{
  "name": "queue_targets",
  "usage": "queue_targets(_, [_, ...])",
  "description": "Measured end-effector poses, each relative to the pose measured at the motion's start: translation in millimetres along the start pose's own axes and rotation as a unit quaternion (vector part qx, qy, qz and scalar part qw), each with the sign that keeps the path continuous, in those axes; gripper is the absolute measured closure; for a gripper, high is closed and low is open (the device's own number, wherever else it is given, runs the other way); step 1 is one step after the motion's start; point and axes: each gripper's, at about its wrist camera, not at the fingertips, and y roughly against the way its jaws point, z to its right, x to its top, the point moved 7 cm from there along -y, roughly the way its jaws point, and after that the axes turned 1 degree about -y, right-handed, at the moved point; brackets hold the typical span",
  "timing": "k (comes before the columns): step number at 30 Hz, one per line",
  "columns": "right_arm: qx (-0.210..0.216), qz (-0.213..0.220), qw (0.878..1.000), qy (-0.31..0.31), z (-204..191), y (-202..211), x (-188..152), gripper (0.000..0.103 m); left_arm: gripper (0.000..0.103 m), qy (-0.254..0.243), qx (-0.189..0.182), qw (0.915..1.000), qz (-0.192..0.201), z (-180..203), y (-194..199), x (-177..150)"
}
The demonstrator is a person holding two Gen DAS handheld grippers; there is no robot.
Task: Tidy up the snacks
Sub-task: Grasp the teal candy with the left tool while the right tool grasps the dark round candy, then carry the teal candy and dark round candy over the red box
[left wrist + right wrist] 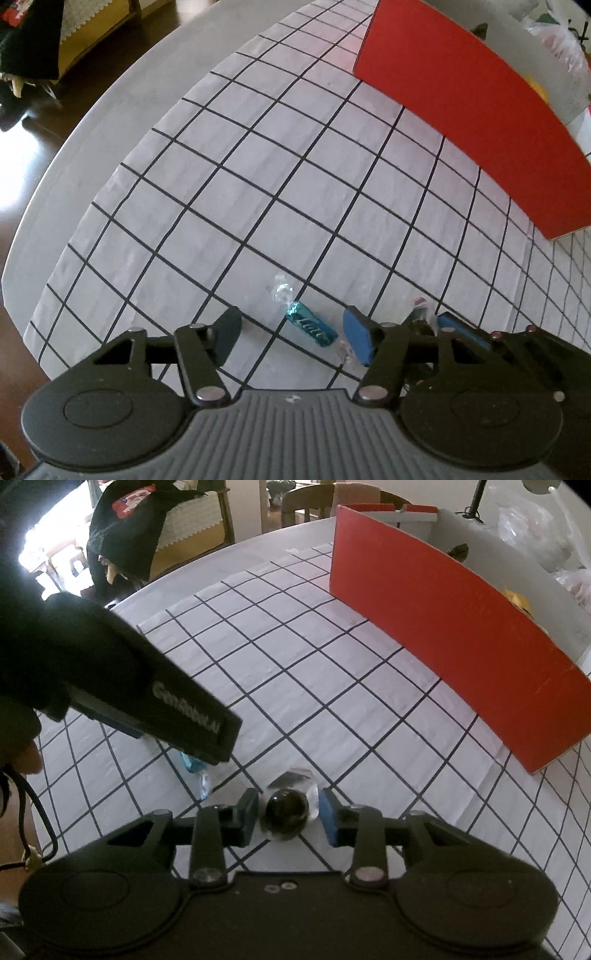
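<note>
Left wrist view: the left tool [291,334] stands half open astride the blue candy [311,324], whose long axis slants across the gap, untouched; the right tool [290,814] pinches a dark round candy [287,814]; the red box [443,627] lies beyond on the desk [258,672].

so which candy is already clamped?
The dark round candy, pinched in the right gripper. The teal candy lies loose between the left gripper's open jaws.
</note>
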Motion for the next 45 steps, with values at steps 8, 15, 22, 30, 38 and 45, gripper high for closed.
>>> queue_targets(8, [0.012, -0.001, 1.0, -0.006, 3, 4, -3, 0.07, 0.067, 0.011, 0.032, 0.9993, 0.019, -4, 3, -1])
queue_targets(15, [0.013, 0.0, 1.0, -0.024, 10, 6, -6, 0.071, 0.091, 0.018, 0.04, 0.9985, 0.034, -12, 6, -3])
queue_targets(22, [0.013, 0.006, 0.998, -0.063, 25, 11, -7, 0.071, 0.091, 0.027, 0.038, 0.9981, 0.041, -22, 12, -8])
queue_targets(30, [0.014, 0.04, 0.993, -0.106, 46, 38, -1, 0.071, 0.091, 0.017, 0.027, 0.9966, 0.075, -23, 34, -8])
queue_targets(38, [0.008, 0.086, 0.988, -0.131, 65, 72, 15, 0.071, 0.091, -0.006, 0.001, 0.9929, 0.118, -14, 69, 2])
queue_targets(45, [-0.002, 0.134, 0.98, -0.145, 85, 106, 36, 0.071, 0.091, -0.04, -0.032, 0.9861, 0.158, 6, 103, 22])
